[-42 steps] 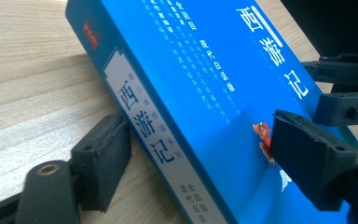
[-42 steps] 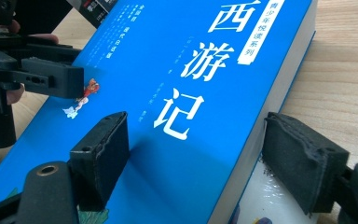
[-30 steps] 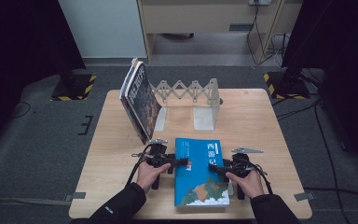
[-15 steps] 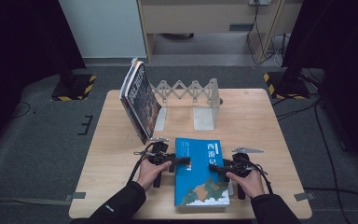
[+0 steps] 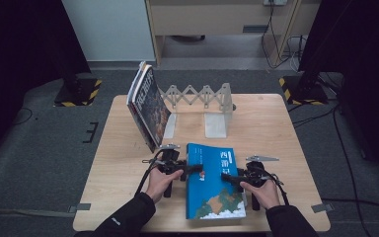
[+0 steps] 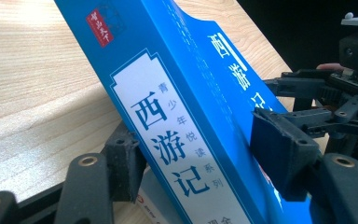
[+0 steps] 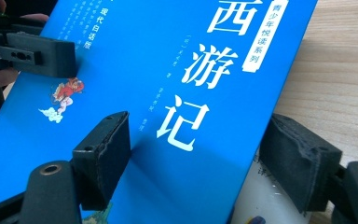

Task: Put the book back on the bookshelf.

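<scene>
The left gripper (image 5: 190, 169) has just been closing on the spine edge of a blue book (image 5: 212, 185), lifted off the surface (image 5: 276, 128); the right gripper (image 5: 228, 178) is clamped on the opposite edge. Stiff, glossy, probably slippery.

Free room, as I see it from the high view: bare bench (image 5: 276, 133) along the right side, well apart from everything; a bare strip down the left edge; a gap of wood between the blue book (image 5: 212, 182) and the stand behind it.

Obstacles: the blue book, lying mid-front, flanked by my left hand-held gripper (image 5: 190, 169) and right hand-held gripper (image 5: 225, 177), one at each long edge. Behind, the grey accordion bookstand (image 5: 202, 96) spans the back centre. A dark book (image 5: 150, 108) leans tilted at its left end, overhanging the space beside my left hand-held gripper.
</scene>
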A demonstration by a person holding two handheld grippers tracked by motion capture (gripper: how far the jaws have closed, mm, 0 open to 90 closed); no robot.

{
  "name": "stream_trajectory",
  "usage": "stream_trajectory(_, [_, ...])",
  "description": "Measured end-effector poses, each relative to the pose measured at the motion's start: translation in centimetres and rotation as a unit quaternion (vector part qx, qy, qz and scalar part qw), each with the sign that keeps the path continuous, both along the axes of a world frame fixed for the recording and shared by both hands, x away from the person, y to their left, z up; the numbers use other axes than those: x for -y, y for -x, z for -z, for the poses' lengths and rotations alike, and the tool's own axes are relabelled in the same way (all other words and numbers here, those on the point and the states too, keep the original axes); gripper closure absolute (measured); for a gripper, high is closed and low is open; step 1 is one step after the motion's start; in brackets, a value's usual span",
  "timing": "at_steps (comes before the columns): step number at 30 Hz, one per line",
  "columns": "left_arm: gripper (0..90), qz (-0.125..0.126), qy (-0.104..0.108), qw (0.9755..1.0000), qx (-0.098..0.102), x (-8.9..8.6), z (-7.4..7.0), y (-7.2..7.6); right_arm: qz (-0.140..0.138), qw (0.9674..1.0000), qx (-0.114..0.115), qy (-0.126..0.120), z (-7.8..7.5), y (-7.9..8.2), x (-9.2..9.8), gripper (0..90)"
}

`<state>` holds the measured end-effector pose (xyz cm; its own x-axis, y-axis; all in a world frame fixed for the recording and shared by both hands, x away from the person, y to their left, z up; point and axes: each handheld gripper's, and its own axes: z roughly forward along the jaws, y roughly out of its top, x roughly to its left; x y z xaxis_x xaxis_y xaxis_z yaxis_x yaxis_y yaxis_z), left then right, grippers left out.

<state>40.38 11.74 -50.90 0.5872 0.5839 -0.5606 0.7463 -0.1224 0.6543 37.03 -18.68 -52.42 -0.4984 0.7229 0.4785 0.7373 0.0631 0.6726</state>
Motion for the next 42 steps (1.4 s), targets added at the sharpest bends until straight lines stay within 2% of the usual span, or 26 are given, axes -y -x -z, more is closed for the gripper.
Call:
stream_trajectory(6, [41.6, 0.000, 0.006, 1.0000, 0.006, 0.2, -0.3, 0.3, -0.001, 1.0000, -0.005, -0.001, -0.1, 0.0, 0.0, 25.1])
stream_trajectory(10, [42.0, 0.002, 0.001, 0.9999, 0.012, 0.4, -0.5, 0.3, -0.002, 1.0000, -0.006, 0.000, -0.1, 0.0, 0.0, 25.2])
stream_trajectory(15, [40.9, 0.007, -0.004, 1.0000, 0.006, 0.9, -0.1, 0.1, -0.002, 1.0000, -0.005, 0.003, -0.1, 0.0, 0.0, 25.4])
stream_trajectory(17, [40.4, 0.016, -0.012, 0.9998, 0.002, 1.3, 0.1, 0.1, -0.005, 1.0000, -0.003, 0.003, -0.1, -0.1, -0.1, 25.6])
stream_trajectory(21, [41.7, 0.017, -0.006, 0.9998, -0.002, 1.2, 0.0, 0.0, -0.007, 1.0000, -0.003, 0.005, -0.2, -0.1, -0.2, 25.8])
stream_trajectory(24, [44.1, 0.018, -0.001, 0.9998, 0.000, 1.1, -0.2, 0.1, -0.008, 1.0000, -0.005, 0.003, -0.3, -0.1, -0.1, 26.2])
stream_trajectory(33, [46.2, 0.022, -0.012, 0.9997, 0.005, 1.1, -1.1, 0.1, -0.015, 0.9999, -0.002, 0.007, -0.6, -0.4, 0.0, 28.7])
stream_trajectory(42, [49.9, 0.025, -0.010, 0.9996, 0.008, 1.1, -2.4, -0.4, -0.020, 0.9998, 0.004, 0.006, -1.4, -0.8, 0.4, 35.3])
